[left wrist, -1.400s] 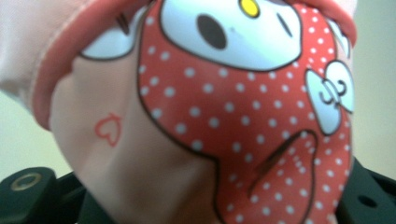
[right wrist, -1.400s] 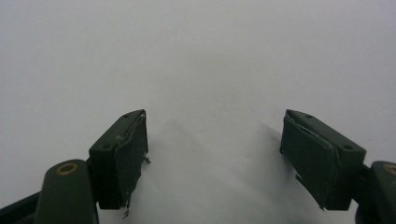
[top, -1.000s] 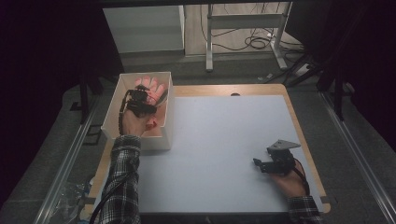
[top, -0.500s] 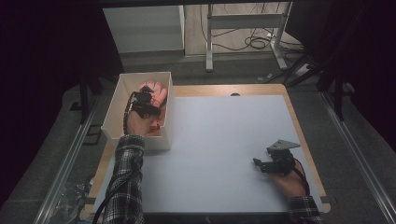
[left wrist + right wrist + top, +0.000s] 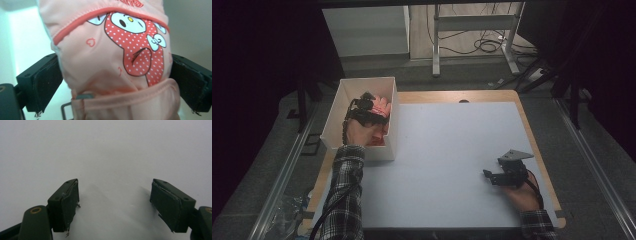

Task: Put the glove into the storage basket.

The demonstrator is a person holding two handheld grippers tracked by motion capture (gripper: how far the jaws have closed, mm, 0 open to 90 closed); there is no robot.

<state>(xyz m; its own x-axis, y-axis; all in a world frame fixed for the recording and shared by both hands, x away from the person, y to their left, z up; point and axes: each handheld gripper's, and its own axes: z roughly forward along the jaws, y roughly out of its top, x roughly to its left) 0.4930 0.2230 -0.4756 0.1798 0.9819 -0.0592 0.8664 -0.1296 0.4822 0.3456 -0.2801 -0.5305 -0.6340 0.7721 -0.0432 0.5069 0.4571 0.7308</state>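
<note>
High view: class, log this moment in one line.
left gripper: fingers just opened around peach padded mitten | white box | right gripper: open, idle

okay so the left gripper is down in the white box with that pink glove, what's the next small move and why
Probably lift the left gripper straight up, out of the white box. Its jaws have just been opening and now stand wide on either side of the pink glove, which already lies inside the box, so it looks released. The right gripper rests open on the table and need not move.

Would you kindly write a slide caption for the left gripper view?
Open left tongs, jaws just widened, flank a peach cartoon-print mitten inside the white box.
</note>
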